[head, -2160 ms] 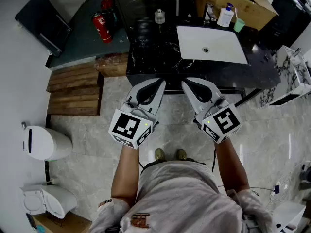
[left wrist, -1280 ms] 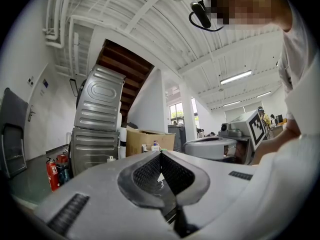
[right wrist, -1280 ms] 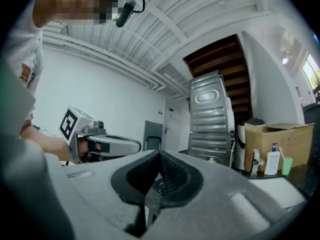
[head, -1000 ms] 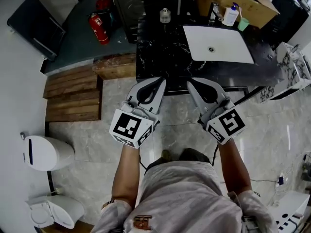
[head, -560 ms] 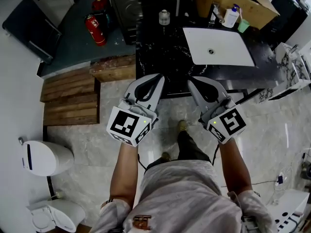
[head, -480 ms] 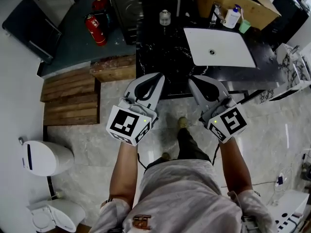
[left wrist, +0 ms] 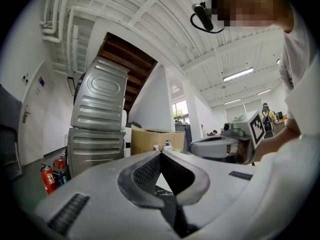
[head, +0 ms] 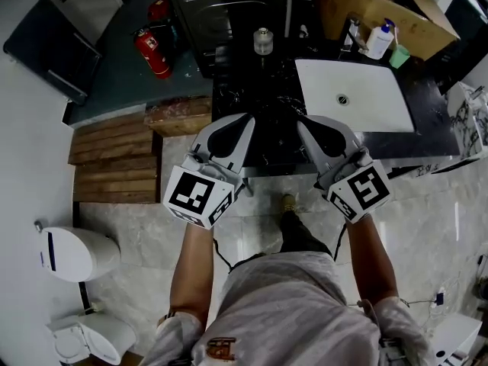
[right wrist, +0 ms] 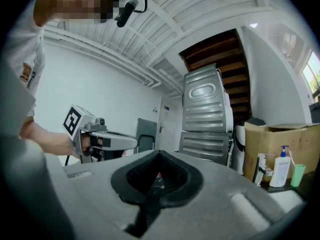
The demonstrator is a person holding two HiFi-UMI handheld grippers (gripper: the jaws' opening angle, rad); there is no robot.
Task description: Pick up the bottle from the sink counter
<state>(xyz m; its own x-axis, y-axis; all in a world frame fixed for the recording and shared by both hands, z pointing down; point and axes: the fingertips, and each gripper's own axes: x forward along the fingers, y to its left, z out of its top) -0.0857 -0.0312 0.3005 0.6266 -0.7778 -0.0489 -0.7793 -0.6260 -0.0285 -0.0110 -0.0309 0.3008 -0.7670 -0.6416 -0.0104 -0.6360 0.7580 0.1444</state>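
Head view: my left gripper [head: 252, 118] and right gripper [head: 300, 121] over tabletop [head: 242, 96] near edge, jaws of both pressed together, empty. Bottle [head: 379, 41] upright behind sink [head: 370, 111], beside green cup [head: 399, 55], well apart from me.

the counter [head: 252, 97] is glossy black stone, the basin [head: 370, 113] smooth white, the planks [head: 114, 166] rough wood.
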